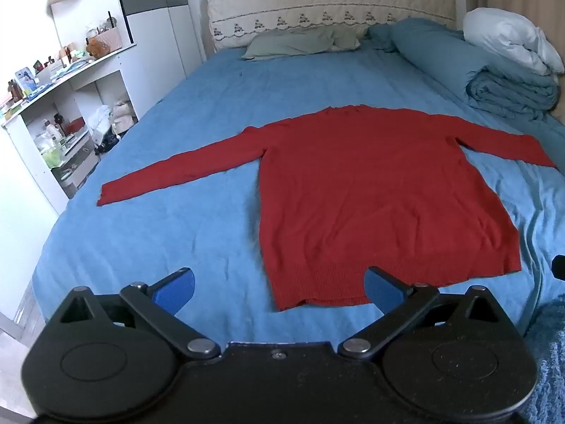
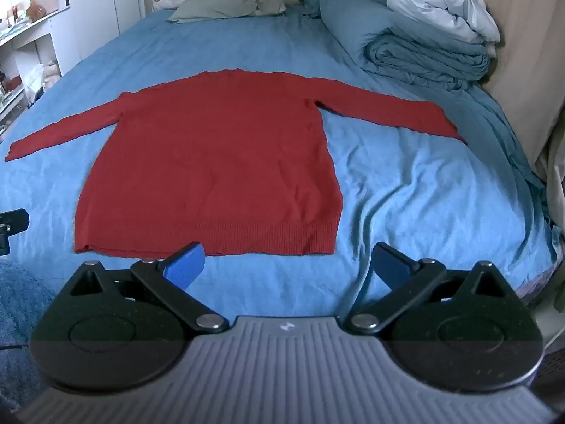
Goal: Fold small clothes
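**A lived-in home bedroom**

A wide bed (image 1: 212, 113) with a blue sheet fills the room, backed by an embroidered padded headboard (image 1: 328, 10). A flat pillow (image 1: 293, 44), a rolled blue duvet (image 2: 416, 49) and cluttered white shelves (image 1: 60, 81) alongside mark it as domestic.

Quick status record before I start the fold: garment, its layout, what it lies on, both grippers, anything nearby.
garment: red long-sleeved knit sweater
layout: spread flat, both sleeves stretched out sideways, ribbed hem nearest the cameras, unfolded
surface: blue bedsheet, wrinkled to the sweater's right
left gripper: open, nothing held, above the hem
right gripper: open, nothing held, just short of the hem
nearby: rolled blue duvet and white pillow at far right, green pillow by the headboard
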### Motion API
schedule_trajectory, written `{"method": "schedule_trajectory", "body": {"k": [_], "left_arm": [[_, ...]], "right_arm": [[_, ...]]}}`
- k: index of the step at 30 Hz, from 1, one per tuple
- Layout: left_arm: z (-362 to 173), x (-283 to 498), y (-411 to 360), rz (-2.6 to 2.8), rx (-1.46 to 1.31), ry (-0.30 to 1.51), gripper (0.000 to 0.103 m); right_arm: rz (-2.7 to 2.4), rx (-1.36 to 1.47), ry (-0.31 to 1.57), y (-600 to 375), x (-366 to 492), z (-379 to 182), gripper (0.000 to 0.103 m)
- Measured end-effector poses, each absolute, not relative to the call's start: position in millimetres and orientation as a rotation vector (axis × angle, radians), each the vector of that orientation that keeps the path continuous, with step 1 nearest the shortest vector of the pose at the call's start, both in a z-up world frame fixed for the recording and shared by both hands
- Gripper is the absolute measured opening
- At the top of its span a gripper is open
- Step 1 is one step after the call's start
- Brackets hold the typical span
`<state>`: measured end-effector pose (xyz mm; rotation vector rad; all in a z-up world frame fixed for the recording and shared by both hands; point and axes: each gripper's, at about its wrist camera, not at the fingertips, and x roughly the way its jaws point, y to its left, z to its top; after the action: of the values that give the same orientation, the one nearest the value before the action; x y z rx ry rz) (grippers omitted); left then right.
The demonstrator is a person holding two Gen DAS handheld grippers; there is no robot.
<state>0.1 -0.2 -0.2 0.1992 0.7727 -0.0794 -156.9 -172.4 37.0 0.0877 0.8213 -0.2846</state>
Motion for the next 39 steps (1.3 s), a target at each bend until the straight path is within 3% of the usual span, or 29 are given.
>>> {"method": "schedule_trajectory", "body": {"k": [39], "left_arm": [[4.7,-4.3,1.5,-0.088,0.174,0.759,0.103]], "right_arm": [[-0.29,0.092,0.818,-174.8,-160.1,40.4,0.103]]}}
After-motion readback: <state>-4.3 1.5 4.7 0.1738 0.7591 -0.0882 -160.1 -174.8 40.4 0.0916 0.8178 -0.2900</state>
